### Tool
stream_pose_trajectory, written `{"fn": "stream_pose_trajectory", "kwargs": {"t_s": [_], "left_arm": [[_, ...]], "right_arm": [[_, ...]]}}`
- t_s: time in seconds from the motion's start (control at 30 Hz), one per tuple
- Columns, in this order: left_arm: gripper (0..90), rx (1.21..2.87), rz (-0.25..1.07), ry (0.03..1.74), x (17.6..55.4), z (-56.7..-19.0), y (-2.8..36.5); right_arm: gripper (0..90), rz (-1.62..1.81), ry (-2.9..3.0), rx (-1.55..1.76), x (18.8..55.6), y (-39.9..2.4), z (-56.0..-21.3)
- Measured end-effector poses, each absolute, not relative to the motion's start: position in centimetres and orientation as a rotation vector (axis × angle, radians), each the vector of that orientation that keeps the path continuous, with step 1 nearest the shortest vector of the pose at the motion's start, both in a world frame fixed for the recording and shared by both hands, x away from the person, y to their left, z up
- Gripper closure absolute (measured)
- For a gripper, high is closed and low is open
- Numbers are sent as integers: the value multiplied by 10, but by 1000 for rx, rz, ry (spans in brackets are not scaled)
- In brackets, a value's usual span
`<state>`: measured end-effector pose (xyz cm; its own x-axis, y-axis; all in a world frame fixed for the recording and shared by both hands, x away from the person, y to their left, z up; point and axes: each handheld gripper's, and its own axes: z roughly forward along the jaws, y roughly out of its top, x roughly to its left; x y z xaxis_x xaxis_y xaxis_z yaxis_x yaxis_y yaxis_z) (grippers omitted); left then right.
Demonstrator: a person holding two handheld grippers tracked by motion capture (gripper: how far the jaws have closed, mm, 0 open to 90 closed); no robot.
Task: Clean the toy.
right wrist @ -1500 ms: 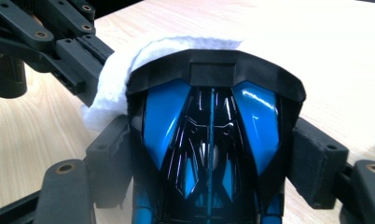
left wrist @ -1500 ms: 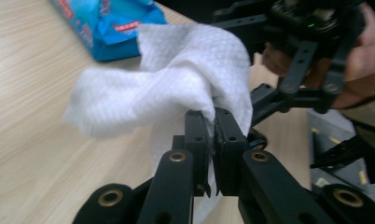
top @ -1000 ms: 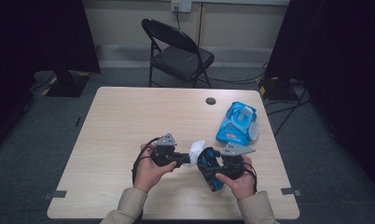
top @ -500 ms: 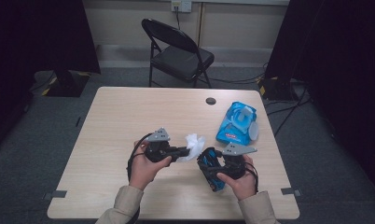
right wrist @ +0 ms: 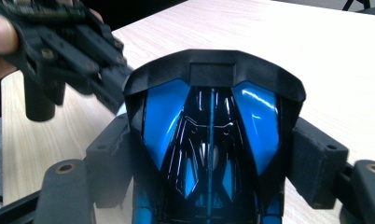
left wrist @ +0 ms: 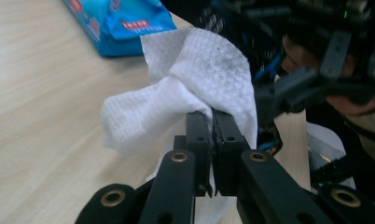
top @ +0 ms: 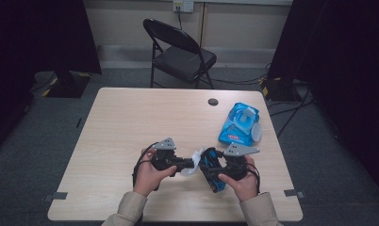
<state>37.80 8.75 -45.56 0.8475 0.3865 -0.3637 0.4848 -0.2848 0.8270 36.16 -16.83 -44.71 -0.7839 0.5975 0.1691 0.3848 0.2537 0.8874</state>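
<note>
so the left gripper (top: 190,165) is sitting at about 6 o'clock on the table (top: 131,122), jaws pressed together and pinching a white wipe (left wrist: 185,88). in the left gripper view the wipe is bunching up above the jaw tips, crumpled, with a greyish smudge on its upper fold. the right gripper (top: 211,165) is sitting just beside it, toward 5 o'clock, and its jaws are clamping the sides of a blue and black toy car (right wrist: 213,135), so they're standing wide with the car wedged between the pads. in the high view the wipe is sitting right between the two grippers, touching the car's near end as far as i can tell.

the table is a light wood-look top with rounded corners and a small dark round hole (top: 213,101) near the far edge, at about 1 o'clock. a blue wipes pack (top: 239,125) is lying flat at about 2 o'clock, well apart from the hands, flap open.

room-wise: grey carpet floor (top: 46,136), a black folding chair (top: 178,52) standing past the table at 12 o'clock, a pale wall behind it with an outlet (top: 183,5), black curtains (top: 41,33) hanging on both sides, and cables (top: 291,110) trailing on the floor at the far right. the person's beige sleeves (top: 128,212) are coming in from the bottom edge.
</note>
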Motion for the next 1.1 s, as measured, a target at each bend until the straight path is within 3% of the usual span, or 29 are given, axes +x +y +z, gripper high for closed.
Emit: {"fn": "stream_pose_trajectory", "kwargs": {"t_s": [1.1], "left_arm": [[867,1991,-142,567,361,-483,53]], "right_arm": [[258,1603,2294,921,363,-165,-438]]}}
